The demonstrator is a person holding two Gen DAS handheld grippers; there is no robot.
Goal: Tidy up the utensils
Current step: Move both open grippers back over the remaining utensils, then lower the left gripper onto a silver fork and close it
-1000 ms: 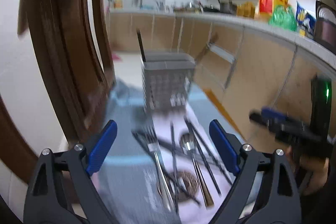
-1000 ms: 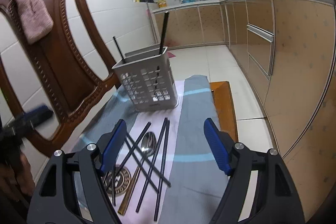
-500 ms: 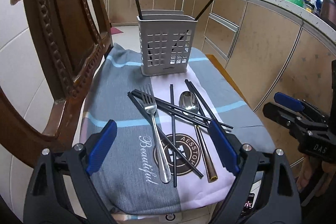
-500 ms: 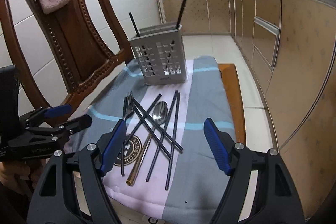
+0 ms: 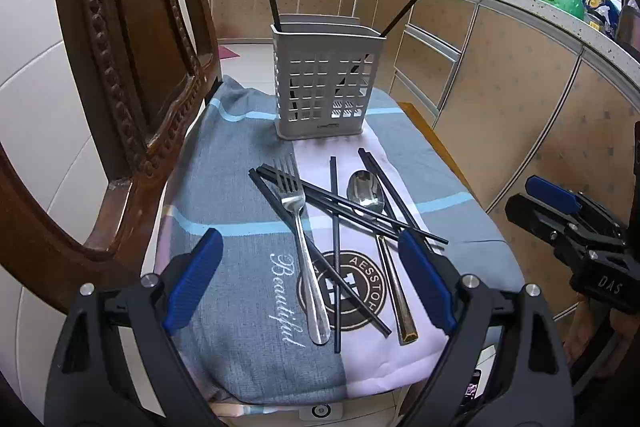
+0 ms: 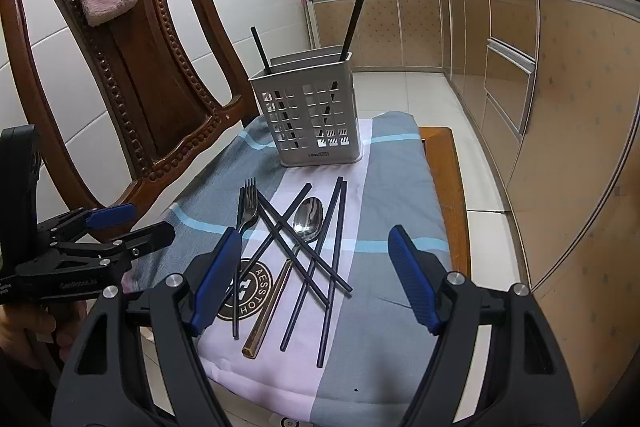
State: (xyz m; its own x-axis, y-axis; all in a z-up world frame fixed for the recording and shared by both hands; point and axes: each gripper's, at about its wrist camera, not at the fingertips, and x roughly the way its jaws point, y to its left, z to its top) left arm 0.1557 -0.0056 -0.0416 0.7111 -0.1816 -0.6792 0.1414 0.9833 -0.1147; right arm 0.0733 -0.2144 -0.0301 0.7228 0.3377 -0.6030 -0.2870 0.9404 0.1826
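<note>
Over the last second both views have come down from a blurred sweep of the kitchen and settled, sharp, on the work area, so the left gripper (image 5: 310, 277) and the right gripper (image 6: 314, 277) now hover side by side above the cushion (image 5: 224, 211) on the wooden chair (image 6: 132, 67), each with its jaws spread wide and nothing between them. That reads as an approach just finished: no utensil has been lifted yet, and the sorting looks barely begun. The loose pile lies in front of the grey slotted utensil caddy (image 5: 326, 83), which stands upright at the far end of the cushion with 2 black chopsticks (image 6: 354, 23) already leaning out of it. On the cloth the fork (image 5: 300, 235) lies on the left, tines toward the caddy; the spoon (image 5: 366, 191) sits to its right with its gold handle running back toward the camera; and about 6 more black chopsticks (image 5: 335, 247) cross over and under both in a tangle, though the exact count is hard to fix where they overlap. Whichever piece goes first will probably need to be drawn clear of the sticks lying over it. Readable writing: the cushion carries "Beautiful" in white script and a round brown badge with "AESSTOH"; the right gripper's body, seen from the left camera, is marked "DAS"; a small label at the caddy's base is too small to read with confidence.
</note>
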